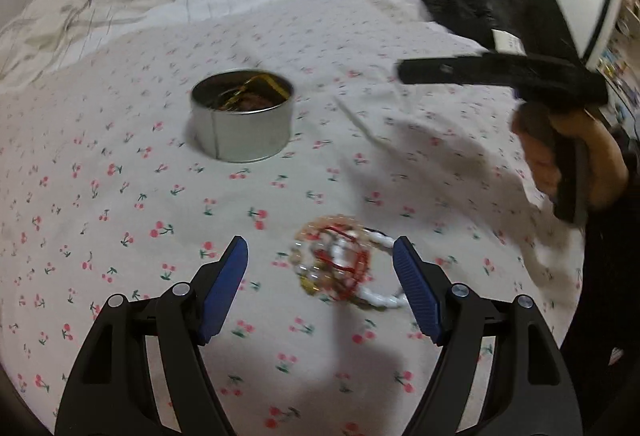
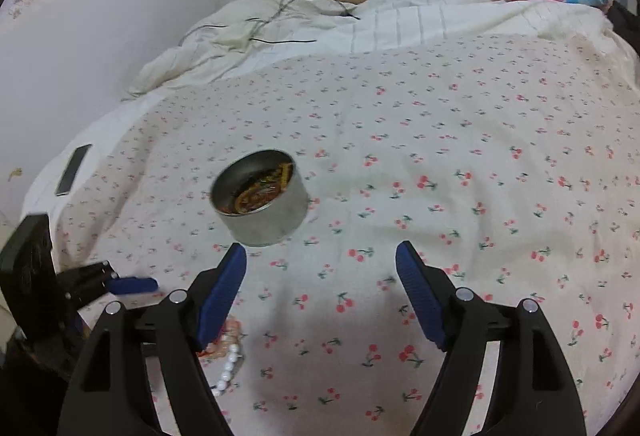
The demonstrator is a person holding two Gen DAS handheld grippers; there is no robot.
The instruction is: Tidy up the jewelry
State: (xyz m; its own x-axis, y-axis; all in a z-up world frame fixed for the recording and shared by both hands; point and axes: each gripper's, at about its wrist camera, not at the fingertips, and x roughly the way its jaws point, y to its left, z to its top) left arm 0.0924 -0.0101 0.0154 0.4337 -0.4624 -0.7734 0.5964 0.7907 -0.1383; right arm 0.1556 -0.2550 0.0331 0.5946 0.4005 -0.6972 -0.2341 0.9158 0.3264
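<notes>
Your tin already holds some jewelry — gold and dark pieces show inside it — so part of the sorting looks done. What is left, as far as the views show, is the tangled pile of bracelets lying on the cherry-print bed sheet, nearer to you than the tin and well apart from it.

Your left tongs stand wide open with nothing gripped; the pile lies on the sheet between their tips, closer to the right-hand pad. Your right tongs are open and empty too, above bare sheet just in front of the tin.

The left wrist view gives you the whole pile and your hand on the other tool; the right wrist view catches only white beads and an edge of it — but adds a phone at the bed's far-left edge.
</notes>
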